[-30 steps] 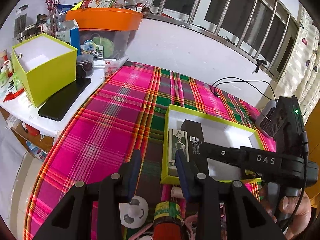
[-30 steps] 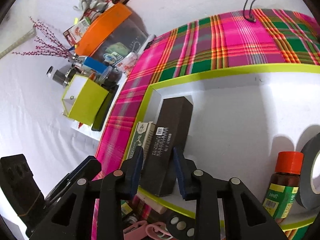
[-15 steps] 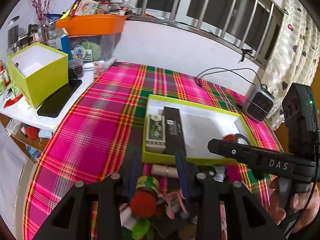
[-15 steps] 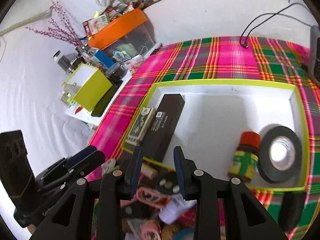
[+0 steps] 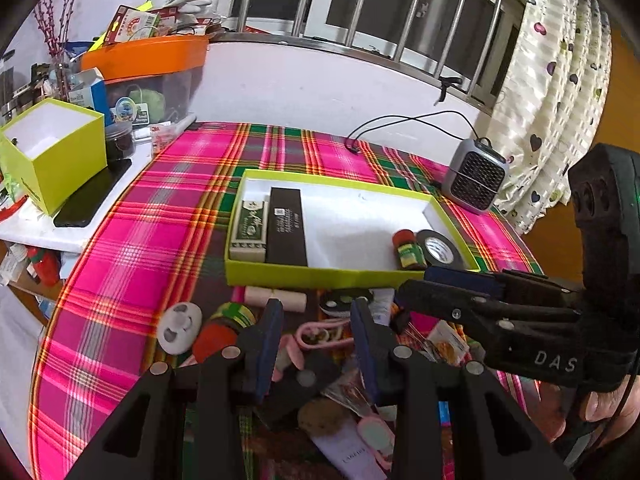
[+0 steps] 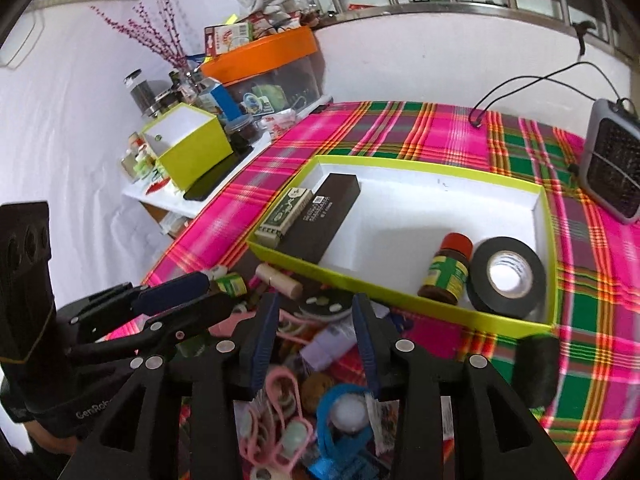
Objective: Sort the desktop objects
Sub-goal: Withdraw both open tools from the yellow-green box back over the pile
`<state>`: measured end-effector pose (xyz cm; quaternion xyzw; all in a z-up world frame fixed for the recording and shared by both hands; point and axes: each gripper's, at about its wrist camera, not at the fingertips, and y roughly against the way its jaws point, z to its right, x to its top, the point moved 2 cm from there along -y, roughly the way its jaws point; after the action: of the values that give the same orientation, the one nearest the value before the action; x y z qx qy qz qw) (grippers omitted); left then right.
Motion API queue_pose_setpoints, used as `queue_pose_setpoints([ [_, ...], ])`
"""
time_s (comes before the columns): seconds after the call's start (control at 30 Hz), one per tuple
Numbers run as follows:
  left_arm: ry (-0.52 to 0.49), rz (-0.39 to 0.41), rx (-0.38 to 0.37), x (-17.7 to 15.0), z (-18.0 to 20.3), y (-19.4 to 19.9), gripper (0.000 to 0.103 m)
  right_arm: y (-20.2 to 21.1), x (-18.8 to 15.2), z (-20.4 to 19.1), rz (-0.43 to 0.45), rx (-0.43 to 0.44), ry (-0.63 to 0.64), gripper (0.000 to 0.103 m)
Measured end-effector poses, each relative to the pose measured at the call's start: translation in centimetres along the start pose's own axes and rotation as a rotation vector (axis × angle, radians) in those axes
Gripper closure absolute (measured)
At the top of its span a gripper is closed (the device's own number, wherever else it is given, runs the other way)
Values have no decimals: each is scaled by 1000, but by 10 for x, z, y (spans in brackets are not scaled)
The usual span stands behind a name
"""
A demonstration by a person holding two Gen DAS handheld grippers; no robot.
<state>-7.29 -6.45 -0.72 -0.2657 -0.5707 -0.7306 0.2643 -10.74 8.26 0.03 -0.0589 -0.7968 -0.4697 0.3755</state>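
Biggest risk here imo is the pile itself. The loose stuff on the near edge of the tabletop is a proper tangle: pink clips, a blue thing with a white ball, a small white tube, a beige roll, all overlapping. Go in with jaws this wide and you likely pinch two things at once, or drag a clip along and flick something off the near edge. The two tools are also close together over the same patch, so they could bump.

The lime tray sits just beyond the pile and already holds a green-and-white box touching a long black box at its left end, plus a red-capped bottle right beside a black tape roll at the right end. Middle is free.

Pose: the left hand-held gripper hovers over the pile, pointing at the tray, jaws apart with nothing between them. The right hand-held gripper hovers alongside, angled the same way, also released and holding nothing.
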Motion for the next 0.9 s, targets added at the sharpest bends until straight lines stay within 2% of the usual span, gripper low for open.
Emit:
queue_pose_setpoints([
  [0.33,-25,-13,-13,-15,11,3,68,14,-24,4,19,-4,28,58],
  [0.9,-48,-36,-6,-30,19,2,67,20,-54,19,-31,-17,11,57],
])
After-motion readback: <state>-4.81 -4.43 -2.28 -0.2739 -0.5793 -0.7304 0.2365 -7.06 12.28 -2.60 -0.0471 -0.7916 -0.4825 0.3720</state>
